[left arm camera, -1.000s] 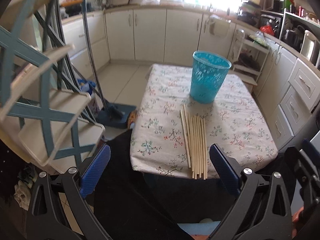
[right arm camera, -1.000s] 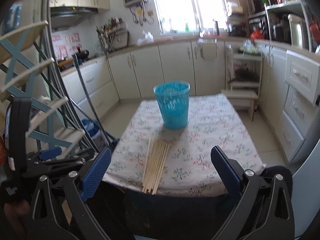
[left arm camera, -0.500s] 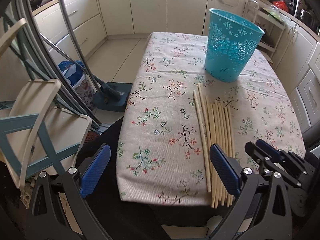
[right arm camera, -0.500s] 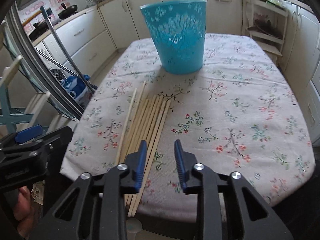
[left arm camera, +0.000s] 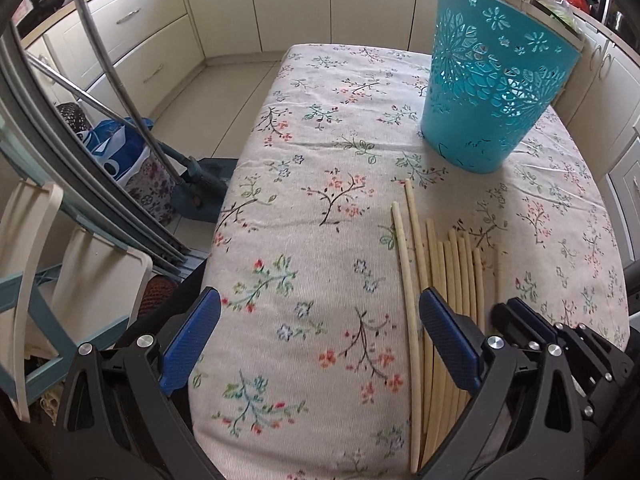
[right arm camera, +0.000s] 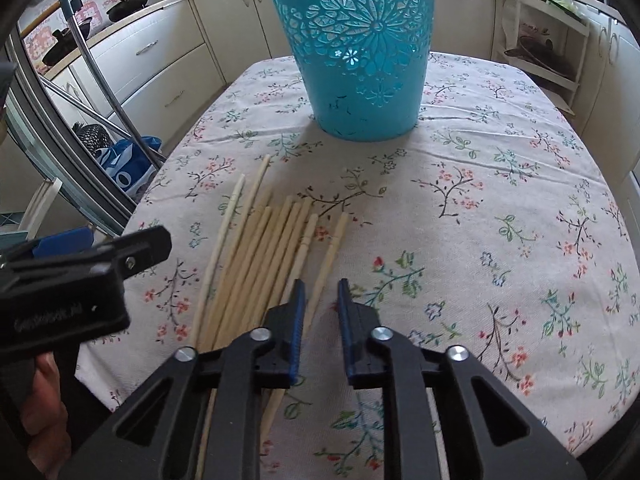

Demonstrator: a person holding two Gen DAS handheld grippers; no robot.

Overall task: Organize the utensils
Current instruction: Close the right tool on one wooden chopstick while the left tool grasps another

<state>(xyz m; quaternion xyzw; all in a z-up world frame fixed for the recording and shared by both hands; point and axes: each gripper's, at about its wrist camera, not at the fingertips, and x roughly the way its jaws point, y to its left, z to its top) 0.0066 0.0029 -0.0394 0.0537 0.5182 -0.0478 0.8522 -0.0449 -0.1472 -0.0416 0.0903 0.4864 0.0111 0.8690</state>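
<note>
Several pale wooden chopsticks (right arm camera: 256, 256) lie side by side on the floral tablecloth (right arm camera: 500, 208), pointing toward a teal openwork basket (right arm camera: 360, 44) standing upright behind them. My right gripper (right arm camera: 321, 300) is low over the near end of the rightmost chopstick (right arm camera: 330, 248), jaws narrowed to a small gap on either side of it, not closed. My left gripper (left arm camera: 316, 340) is wide open over the cloth left of the chopsticks (left arm camera: 440, 280); the basket (left arm camera: 492, 92) stands at the far right there. The right gripper's fingers (left arm camera: 532, 320) show beside the left one.
A mop handle (left arm camera: 116, 80) and metal poles lean at the table's left side beside a blue bag (left arm camera: 120, 152) on the floor. A cream and blue folding rack (left arm camera: 48, 280) stands at the near left. Kitchen cabinets (right arm camera: 160, 60) line the walls.
Both grippers have moved forward and down toward the table. The right gripper went from wide open to nearly closed and now straddles the rightmost chopstick. The left gripper stays open.
</note>
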